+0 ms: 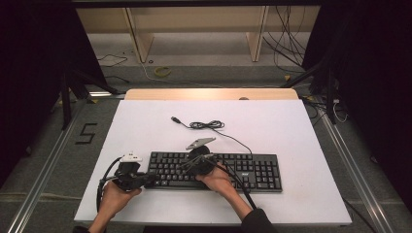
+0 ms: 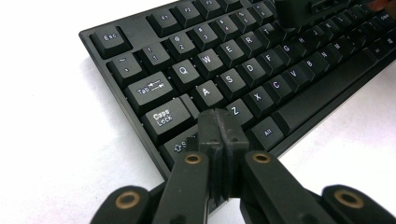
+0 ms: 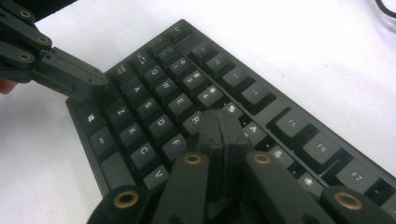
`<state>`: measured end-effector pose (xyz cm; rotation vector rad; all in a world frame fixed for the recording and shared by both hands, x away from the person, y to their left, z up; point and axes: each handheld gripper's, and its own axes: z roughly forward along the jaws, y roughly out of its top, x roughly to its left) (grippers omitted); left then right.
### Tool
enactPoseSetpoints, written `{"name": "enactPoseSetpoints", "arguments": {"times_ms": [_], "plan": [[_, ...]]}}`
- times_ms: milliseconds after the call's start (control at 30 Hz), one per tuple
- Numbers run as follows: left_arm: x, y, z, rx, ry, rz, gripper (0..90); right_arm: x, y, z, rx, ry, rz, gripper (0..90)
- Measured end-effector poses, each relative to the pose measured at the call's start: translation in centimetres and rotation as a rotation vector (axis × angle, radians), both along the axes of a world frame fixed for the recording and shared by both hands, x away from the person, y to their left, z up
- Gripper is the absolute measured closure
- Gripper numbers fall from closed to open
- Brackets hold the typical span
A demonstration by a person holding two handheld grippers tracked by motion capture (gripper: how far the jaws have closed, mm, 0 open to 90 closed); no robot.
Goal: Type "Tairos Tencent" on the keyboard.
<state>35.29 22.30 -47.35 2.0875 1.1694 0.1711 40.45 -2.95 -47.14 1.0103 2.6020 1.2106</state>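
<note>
Left tool (image 2: 219, 135) (pinched) at keyboard (image 2: 243, 70) edge

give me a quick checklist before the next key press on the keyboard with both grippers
1. Left gripper jaws shut to a single tip: ok.
2. Right gripper jaws shut to a single tip: ok.
3. Left tip placed over the keyboard: ok, it sits at the left end, by the Shift key.
4. Right tip placed over a key: ok, it sits over the upper letter rows near the R key; whether it touches one, cannot tell.
5. The two grippers apart from each other: ok, in the high view a stretch of keys lies between them.
6. Cable away from the keys: ok, it lies on the white table behind the keyboard.
</note>
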Motion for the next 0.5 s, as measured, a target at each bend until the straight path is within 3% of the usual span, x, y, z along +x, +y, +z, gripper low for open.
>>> {"name": "enactPoseSetpoints", "arguments": {"times_ms": [500], "plan": [[0.25,0.19,-0.32,-0.01,0.023,0.008,89.4,0.24,0.35,-0.3,-0.019,0.004,-0.006,90.0]]}}
